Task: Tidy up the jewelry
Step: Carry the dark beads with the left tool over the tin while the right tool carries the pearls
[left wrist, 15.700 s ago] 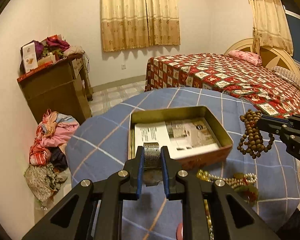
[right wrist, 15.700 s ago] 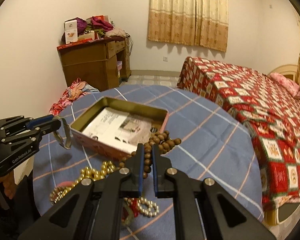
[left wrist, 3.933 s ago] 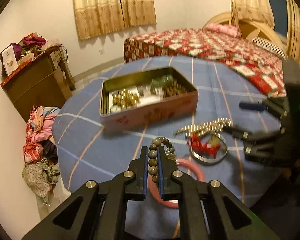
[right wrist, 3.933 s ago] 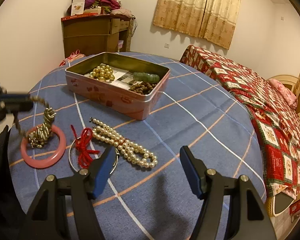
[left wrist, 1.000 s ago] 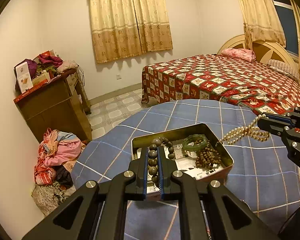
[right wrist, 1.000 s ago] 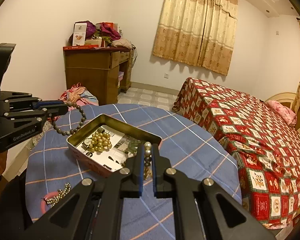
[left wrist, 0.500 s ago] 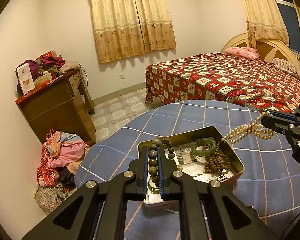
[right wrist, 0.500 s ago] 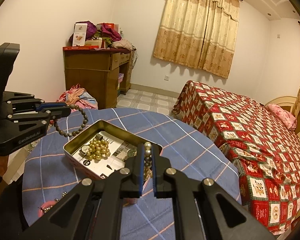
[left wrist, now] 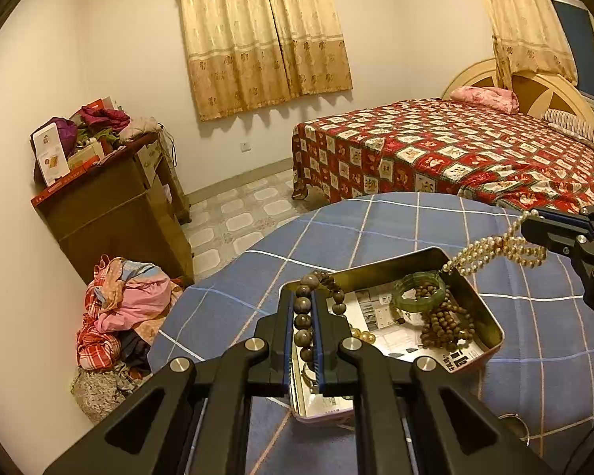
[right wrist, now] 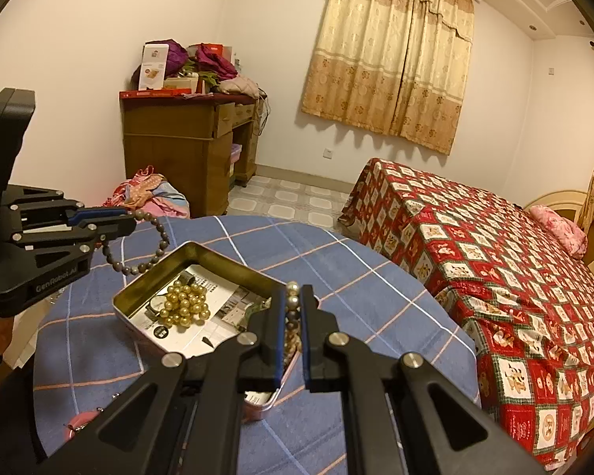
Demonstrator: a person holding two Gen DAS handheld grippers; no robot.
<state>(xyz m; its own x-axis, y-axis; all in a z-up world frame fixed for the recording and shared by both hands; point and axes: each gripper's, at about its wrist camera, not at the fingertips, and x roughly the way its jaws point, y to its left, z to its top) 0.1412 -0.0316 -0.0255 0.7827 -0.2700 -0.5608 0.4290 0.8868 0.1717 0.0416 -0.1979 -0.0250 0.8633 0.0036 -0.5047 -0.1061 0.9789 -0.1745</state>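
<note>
The open metal tin (left wrist: 480, 304) sits on the round bench (left wrist: 415, 221), which wears a blue checked cloth. Printed paper lines its floor. Inside lie a green bangle (left wrist: 419, 289), a heap of small brown wooden beads (left wrist: 445, 324) just near of it, and, towards the left end, a cluster of gold beads (right wrist: 184, 304).

The left gripper (left wrist: 303, 316) has its jaws closed tight on a bracelet of large grey-brown beads (left wrist: 301, 308); part of the string runs up between the jaws and the rest loops over their tips, hanging above the near-left end of the tin. In the right wrist view the same bracelet droops in an arc beside the tin's far-left corner, clear of the cloth.

The right gripper (right wrist: 293, 312) likewise has its jaws pinched shut, on a pearl necklace (left wrist: 495, 251). From the left wrist view the pearls trail from the jaws down and left, and the lowest part of the strand reaches the tin's far-right rim; whether it touches the rim I cannot tell.

A pink bangle (right wrist: 77, 421) lies on the cloth at the near-left edge of the bench, partly hidden behind the right gripper's body.

Beyond the bench, a bed (right wrist: 495, 245) with a red patchwork cover stands to the right, a wooden desk (right wrist: 186, 146) piled with boxes and clothes stands against the left wall, and a heap of clothes (left wrist: 126, 308) lies on the floor beside it. Yellow curtains (right wrist: 388, 63) hang on the far wall.
</note>
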